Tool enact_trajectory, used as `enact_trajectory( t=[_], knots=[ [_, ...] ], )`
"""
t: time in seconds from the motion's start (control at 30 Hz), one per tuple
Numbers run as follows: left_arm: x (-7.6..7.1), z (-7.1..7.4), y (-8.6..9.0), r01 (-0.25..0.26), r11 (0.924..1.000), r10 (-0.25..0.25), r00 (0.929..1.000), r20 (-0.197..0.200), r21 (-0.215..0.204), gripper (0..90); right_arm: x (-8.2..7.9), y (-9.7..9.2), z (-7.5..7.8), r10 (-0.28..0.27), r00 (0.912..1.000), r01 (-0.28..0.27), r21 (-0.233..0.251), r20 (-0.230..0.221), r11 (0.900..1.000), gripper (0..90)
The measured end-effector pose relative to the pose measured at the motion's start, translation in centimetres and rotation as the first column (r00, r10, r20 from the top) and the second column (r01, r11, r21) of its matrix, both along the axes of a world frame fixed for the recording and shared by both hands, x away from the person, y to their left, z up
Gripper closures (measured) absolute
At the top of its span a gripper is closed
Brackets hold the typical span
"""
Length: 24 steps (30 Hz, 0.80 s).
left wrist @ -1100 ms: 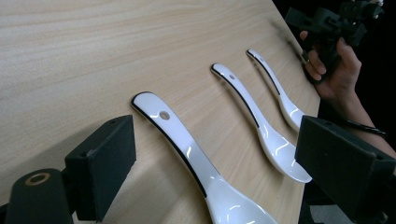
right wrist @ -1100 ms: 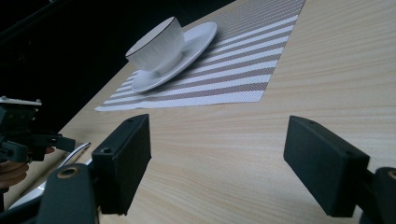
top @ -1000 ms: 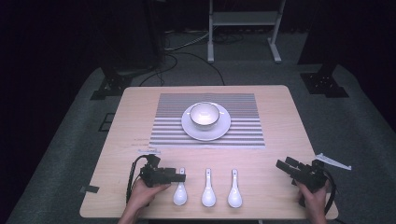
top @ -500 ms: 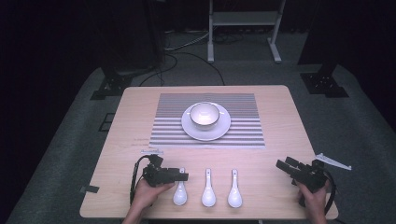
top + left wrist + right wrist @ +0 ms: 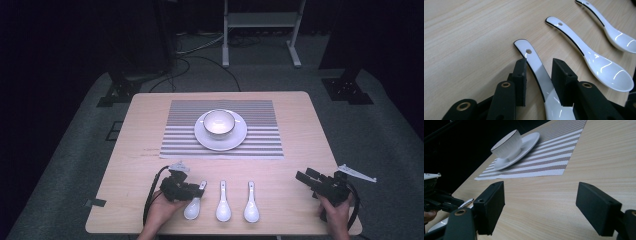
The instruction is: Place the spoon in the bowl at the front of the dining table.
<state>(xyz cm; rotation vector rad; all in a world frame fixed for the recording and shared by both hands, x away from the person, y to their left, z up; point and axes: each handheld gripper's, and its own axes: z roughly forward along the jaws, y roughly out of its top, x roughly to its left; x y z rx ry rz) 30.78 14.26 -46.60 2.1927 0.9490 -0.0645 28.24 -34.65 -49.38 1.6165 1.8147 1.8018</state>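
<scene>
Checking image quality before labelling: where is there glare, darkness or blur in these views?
High view: table lit, surroundings nearly black, picture soft. Left gripper view: sharp, with bright glare on the spoon bowls. Right gripper view: near jaws slightly soft, cup clear, left background black.

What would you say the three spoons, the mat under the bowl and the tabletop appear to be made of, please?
The spoons look like glazed white ceramic: glossy highlights, thin black edge line, though glossy plastic is possible. The mat seems woven vinyl or fabric, matte, with visible weave in brown and white stripes. The tabletop looks like light wood or wood-grain laminate, satin, with fine straight grain.
</scene>
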Motion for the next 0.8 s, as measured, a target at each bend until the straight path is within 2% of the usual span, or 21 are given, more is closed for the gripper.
enact_trajectory(
  t=[0.07, 0.1, 0.13, 0.27, 0.37, 0.47, 0.5, 0.6, 0.67, 0.7, 0.77, 0.8],
  knots=[
    [-0.1, 0.1, -0.9, 0.042, 0.9983, -0.043, 0.9989, 0.02, 0.041, 71.5, 0.0, 0.0, 0.0, 0.0, 1.0, 0.0, 0.0, 0.0, 1.0, 22.1],
    [-0.2, 0.3, -1.4, 0.062, 0.9944, -0.066, 0.9969, 0.044, 0.086, 78.4, 0.0, 0.0, 0.0, -0.001, 1.0, 0.001, 0.0, 0.0, 1.0, 22.1],
    [-0.2, 0.3, -1.4, 0.062, 0.9944, -0.066, 0.9969, 0.044, 0.086, 78.6, 0.0, 0.0, 0.0, -0.001, 1.0, 0.001, 0.0, 0.0, 1.0, 22.1],
    [0.1, 0.8, -2.1, 0.087, 0.9851, -0.093, 0.995, 0.036, 0.149, 80.3, 0.0, 0.0, 0.0, -0.001, 1.0, 0.001, 0.002, 0.0, 1.0, 22.1],
    [0.4, 1.1, -2.0, 0.083, 0.9843, -0.09, 0.9953, 0.036, 0.155, 83.5, 0.0, 0.0, 0.0, 0.0, 1.0, 0.0, 0.002, -0.001, 1.0, 22.1],
    [0.8, 1.4, -1.6, 0.071, 0.9906, -0.074, 0.9969, 0.025, 0.117, 84.0, 0.0, 0.0, 0.0, 0.0, 1.0, 0.0, 0.005, -0.001, 1.0, 22.1],
    [0.8, 1.5, -1.4, 0.074, 0.99, -0.078, 0.9966, 0.026, 0.12, 84.4, 0.0, 0.0, 0.0, 0.001, 1.0, -0.001, 0.005, -0.002, 1.0, 22.1],
    [1.0, 1.7, -1.0, 0.076, 0.9944, -0.077, 0.9971, 0.002, 0.073, 85.2, 0.0, 0.0, 0.0, 0.001, 1.0, -0.001, 0.005, -0.001, 1.0, 22.1],
    [1.4, 2.0, -0.2, 0.07, 0.9975, -0.071, 0.9973, -0.022, -0.008, 85.2, 0.0, 0.0, 0.0, 0.001, 1.0, -0.001, 0.004, -0.001, 1.0, 22.1],
    [1.4, 2.0, -0.2, 0.07, 0.9975, -0.071, 0.9973, -0.022, -0.008, 85.2, 0.0, 0.0, 0.0, 0.001, 1.0, -0.001, 0.004, -0.001, 1.0, 22.1],
    [1.7, 2.4, 0.6, 0.06, 0.9936, -0.063, 0.9973, -0.038, -0.096, 85.2, 0.0, 0.0, 0.0, 0.0, 1.0, 0.0, 0.005, -0.002, 1.0, 22.1],
    [1.7, 2.4, 0.6, 0.06, 0.9936, -0.063, 0.9973, -0.038, -0.096, 85.1, 0.0, 0.0, 0.0, -0.001, 1.0, 0.001, 0.005, -0.001, 1.0, 22.1]
  ],
)
